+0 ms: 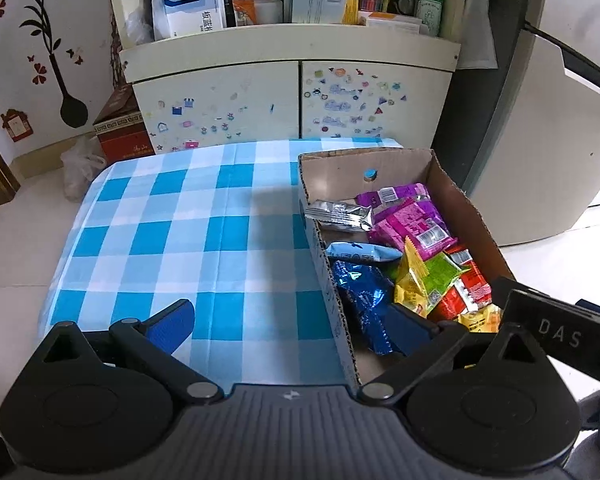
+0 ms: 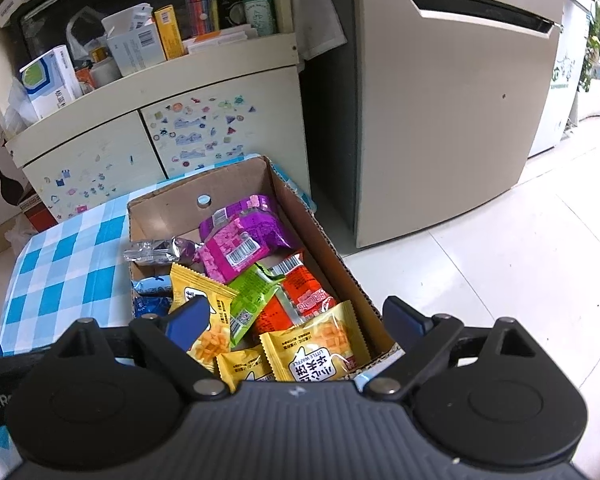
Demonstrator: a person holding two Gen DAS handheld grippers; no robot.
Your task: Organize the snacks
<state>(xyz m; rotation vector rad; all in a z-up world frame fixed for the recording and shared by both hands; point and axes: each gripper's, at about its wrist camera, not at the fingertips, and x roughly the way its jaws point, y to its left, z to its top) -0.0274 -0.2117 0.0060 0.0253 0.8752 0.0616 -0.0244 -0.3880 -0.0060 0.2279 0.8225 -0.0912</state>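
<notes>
A cardboard box point(image 1: 474, 216) point(image 2: 328, 240) stands on the right side of a blue-and-white checked table point(image 1: 188, 240) and holds several snack packets: purple point(image 1: 412, 220) point(image 2: 240, 236), silver point(image 1: 338, 214) point(image 2: 156, 252), blue point(image 1: 364, 292), green point(image 2: 256, 296), red point(image 2: 306, 292) and yellow point(image 2: 320, 344). My left gripper point(image 1: 292, 320) is open and empty, straddling the box's left wall near its front corner. My right gripper point(image 2: 296, 320) is open and empty above the front of the box, over the yellow packets.
A cream cabinet point(image 1: 288, 96) point(image 2: 148, 136) with stickers and a cluttered shelf stands behind the table. A grey fridge point(image 2: 440, 120) is to the right, with white tiled floor point(image 2: 500, 260) beside it. A red carton point(image 1: 120, 128) sits on the floor at left.
</notes>
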